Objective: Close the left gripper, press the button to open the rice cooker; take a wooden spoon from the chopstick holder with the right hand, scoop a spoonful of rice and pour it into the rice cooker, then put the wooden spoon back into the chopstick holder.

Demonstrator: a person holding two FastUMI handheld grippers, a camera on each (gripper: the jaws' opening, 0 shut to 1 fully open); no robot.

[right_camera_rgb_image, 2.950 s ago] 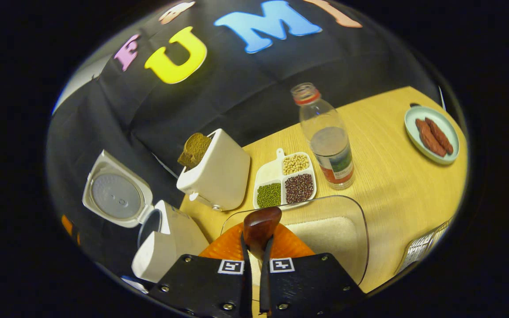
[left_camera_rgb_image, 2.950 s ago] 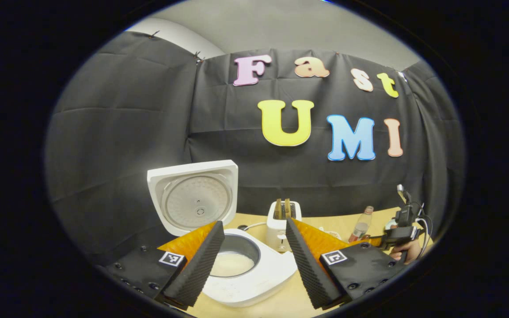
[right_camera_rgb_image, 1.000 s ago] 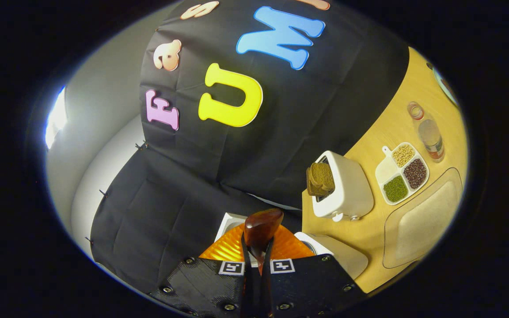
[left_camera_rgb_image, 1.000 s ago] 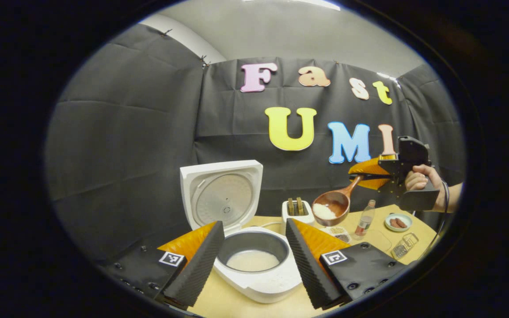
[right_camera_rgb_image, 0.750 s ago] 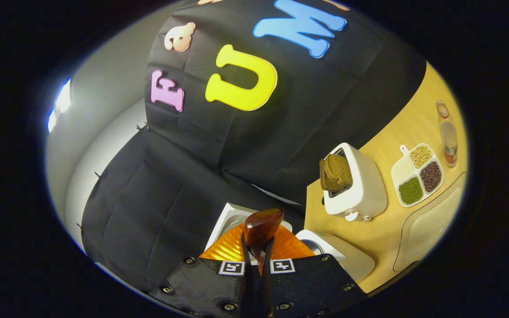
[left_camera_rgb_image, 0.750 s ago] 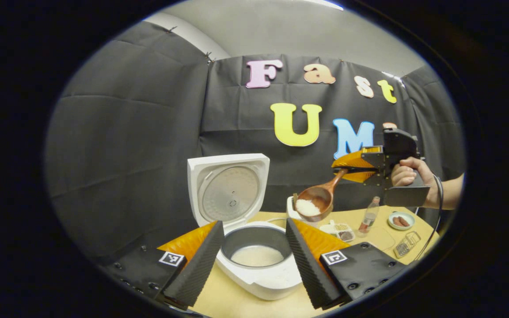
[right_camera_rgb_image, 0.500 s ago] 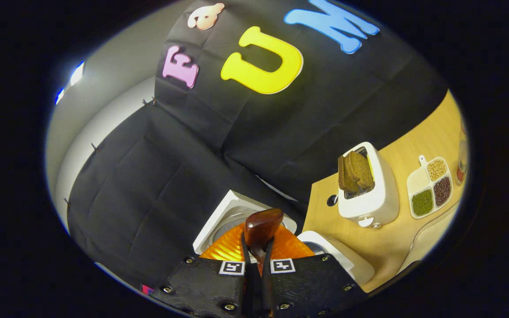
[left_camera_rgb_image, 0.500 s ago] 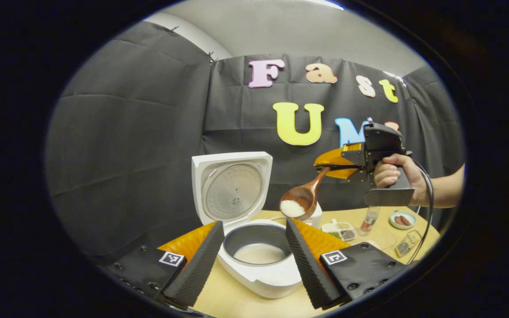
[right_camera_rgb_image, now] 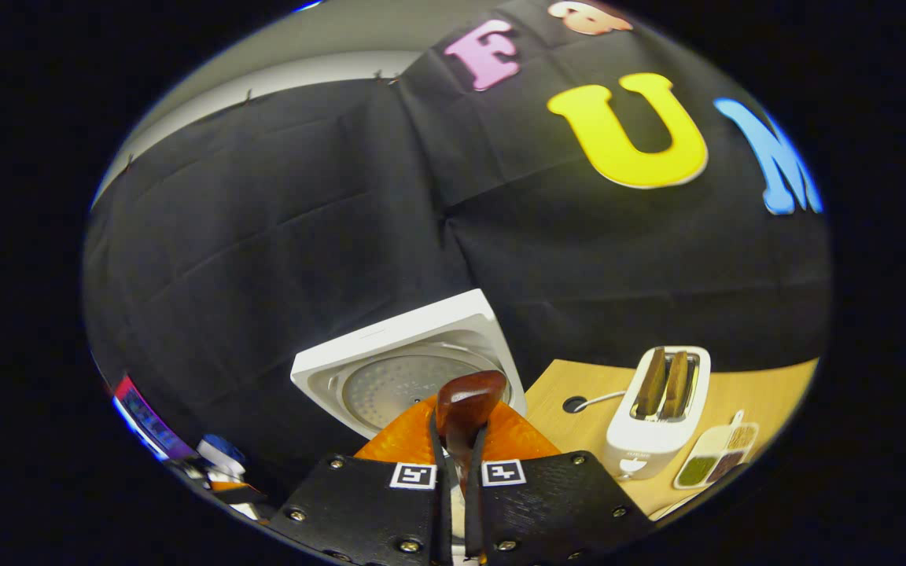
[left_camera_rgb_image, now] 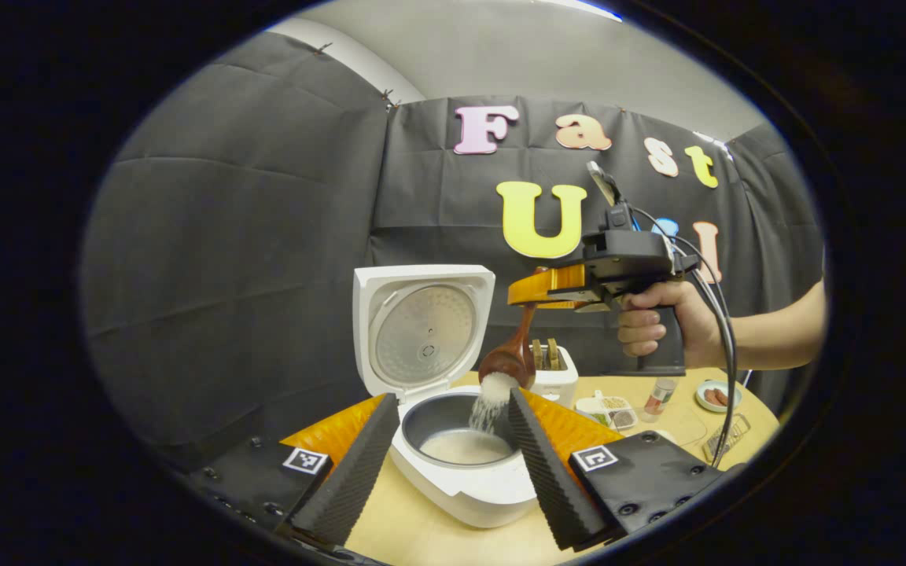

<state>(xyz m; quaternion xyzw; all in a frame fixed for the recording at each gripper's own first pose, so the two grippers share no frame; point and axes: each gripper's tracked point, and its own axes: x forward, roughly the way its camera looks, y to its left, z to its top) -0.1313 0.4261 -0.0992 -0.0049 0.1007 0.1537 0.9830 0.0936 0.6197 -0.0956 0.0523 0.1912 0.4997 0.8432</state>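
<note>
The white rice cooker (left_camera_rgb_image: 465,491) stands on the wooden table with its lid (left_camera_rgb_image: 421,330) up and white rice in its grey pot (left_camera_rgb_image: 461,446). My left gripper (left_camera_rgb_image: 451,398) is open, one finger on each side of the pot and nothing between them. Above the pot, a hand (left_camera_rgb_image: 657,326) holds my right gripper (left_camera_rgb_image: 535,299), shut on the handle of a wooden spoon (left_camera_rgb_image: 510,358). The spoon's bowl is tipped down and rice (left_camera_rgb_image: 488,405) streams into the pot. In the right gripper view, my right gripper (right_camera_rgb_image: 457,460) clamps the spoon's handle end (right_camera_rgb_image: 465,405), with the cooker lid (right_camera_rgb_image: 402,373) just beyond.
A white toaster (left_camera_rgb_image: 555,377) with bread stands behind the cooker. To its right lie a divided bean tray (left_camera_rgb_image: 606,409), a bottle (left_camera_rgb_image: 661,393), a plate of sausages (left_camera_rgb_image: 714,395), a clear rice tray (left_camera_rgb_image: 677,428) and a wire rack (left_camera_rgb_image: 728,436). The toaster (right_camera_rgb_image: 657,417) and bean tray (right_camera_rgb_image: 708,464) also appear in the right gripper view.
My right gripper carried the loaded spoon left from the rice tray to above the cooker and tipped it; rice now falls into the pot. My left gripper stayed open.
</note>
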